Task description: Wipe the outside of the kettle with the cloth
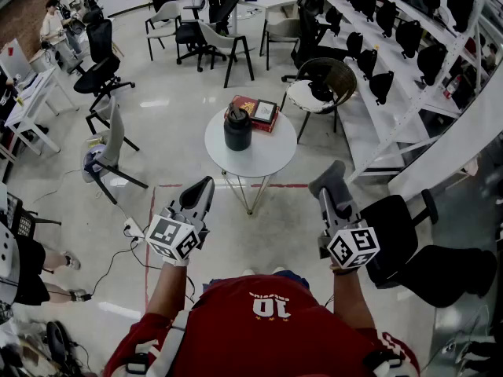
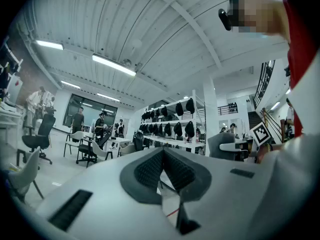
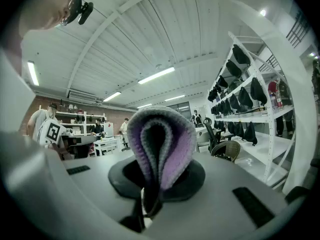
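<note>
A black kettle point(image 1: 237, 127) stands upright on a round white table point(image 1: 259, 155) ahead of me. Both grippers are held up in front of my chest, well short of the table. My left gripper point(image 1: 202, 189) is shut with nothing between its dark ribbed pads point(image 2: 150, 168). My right gripper point(image 1: 332, 181) is shut on a folded grey and purple cloth point(image 3: 161, 148), which bulges out past the fingertips; in the head view the cloth point(image 1: 328, 177) shows as a grey lump at the jaw tips. The kettle does not appear in either gripper view.
A red box and a framed picture point(image 1: 258, 112) lie behind the kettle on the table. A wicker chair point(image 1: 324, 85) stands to the right of it, white shelves with black bags point(image 1: 393, 30) beyond. A black chair point(image 1: 409, 226) is close at my right, a grey chair point(image 1: 110, 151) at left.
</note>
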{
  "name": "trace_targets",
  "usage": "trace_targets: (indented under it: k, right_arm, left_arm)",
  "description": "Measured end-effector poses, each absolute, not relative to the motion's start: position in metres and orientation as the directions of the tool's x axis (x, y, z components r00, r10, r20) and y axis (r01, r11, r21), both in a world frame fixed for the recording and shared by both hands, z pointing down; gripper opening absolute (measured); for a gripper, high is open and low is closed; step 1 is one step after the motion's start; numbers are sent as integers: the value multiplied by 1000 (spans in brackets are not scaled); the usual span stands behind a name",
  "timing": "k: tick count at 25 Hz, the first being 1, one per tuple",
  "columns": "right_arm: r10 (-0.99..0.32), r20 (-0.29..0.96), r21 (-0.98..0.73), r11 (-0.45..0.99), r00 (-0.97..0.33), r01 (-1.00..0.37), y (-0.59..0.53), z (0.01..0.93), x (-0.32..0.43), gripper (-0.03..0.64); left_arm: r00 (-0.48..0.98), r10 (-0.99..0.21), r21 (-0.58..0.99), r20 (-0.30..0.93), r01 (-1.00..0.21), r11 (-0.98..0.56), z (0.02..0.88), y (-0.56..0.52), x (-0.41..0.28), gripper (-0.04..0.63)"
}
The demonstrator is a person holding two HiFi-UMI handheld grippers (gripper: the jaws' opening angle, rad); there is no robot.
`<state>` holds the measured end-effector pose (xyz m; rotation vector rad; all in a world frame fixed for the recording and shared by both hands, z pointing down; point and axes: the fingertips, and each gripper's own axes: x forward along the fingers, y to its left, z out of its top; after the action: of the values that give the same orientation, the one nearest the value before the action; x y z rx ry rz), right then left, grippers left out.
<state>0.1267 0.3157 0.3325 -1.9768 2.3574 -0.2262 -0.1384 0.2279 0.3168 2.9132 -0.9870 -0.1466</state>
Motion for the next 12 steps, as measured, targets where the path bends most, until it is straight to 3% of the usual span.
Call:
trace_targets:
  k: [12]
  right_arm:
    - [-981, 57, -136, 178, -187, -975, 313, 331, 121, 43]
  left_arm:
    - [804, -589, 92, -79, -583, -807, 315, 227, -132, 8]
